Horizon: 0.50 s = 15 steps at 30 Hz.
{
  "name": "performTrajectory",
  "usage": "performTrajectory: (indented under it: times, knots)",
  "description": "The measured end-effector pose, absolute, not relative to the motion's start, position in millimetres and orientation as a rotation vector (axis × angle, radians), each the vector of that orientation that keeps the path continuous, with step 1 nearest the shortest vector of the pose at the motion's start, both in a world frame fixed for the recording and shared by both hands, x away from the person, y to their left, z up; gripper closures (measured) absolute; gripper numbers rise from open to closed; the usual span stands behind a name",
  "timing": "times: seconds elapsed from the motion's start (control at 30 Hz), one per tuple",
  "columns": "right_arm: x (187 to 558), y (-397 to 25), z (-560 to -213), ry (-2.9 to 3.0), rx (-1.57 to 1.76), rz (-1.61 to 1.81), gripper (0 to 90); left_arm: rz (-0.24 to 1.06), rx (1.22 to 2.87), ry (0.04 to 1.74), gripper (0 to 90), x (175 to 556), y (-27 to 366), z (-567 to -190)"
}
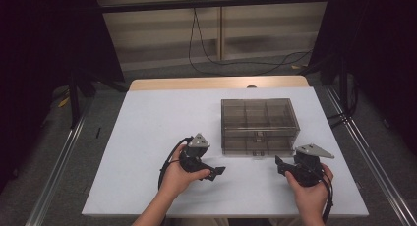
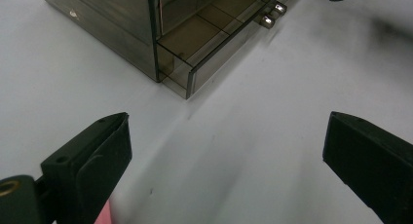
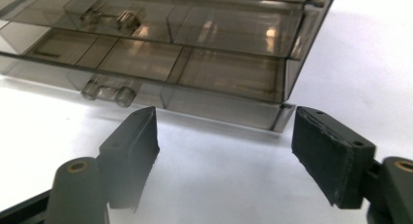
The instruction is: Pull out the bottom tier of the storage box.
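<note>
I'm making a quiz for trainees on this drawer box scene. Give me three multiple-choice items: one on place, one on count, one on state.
1. Where does the smoky transparent plastic drawer box stand on the white table?
A. right of centre
B. far left edge
C. on the floor

2. How many drawers does it show, stacked?
A. one
B. two
C. five

3. How do the jaws of the left hand-held gripper stand?
A. clamped on a handle
B. shut, empty
C. open, empty

Answers: 1 A, the high view shows the box right of the middle; 2 B, the right gripper view shows two handled fronts; 3 C, bare table lies between the wide-apart jaws.
</note>
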State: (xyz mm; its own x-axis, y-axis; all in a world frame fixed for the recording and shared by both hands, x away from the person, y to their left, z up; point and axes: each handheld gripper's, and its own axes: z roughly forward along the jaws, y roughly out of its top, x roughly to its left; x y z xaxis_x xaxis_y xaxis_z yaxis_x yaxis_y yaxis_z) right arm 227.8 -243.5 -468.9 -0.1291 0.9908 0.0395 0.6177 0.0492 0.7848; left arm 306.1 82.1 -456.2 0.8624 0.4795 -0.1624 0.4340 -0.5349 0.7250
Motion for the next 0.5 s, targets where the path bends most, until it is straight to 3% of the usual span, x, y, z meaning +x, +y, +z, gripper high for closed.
performTrajectory:
  times: [0.5]
  knots:
    - [237.8,-257.1,-469.1,1.856,1.562,0.925,22.1,0.086,2.206,0.651,7.5,308.3,65.7,-465.7]
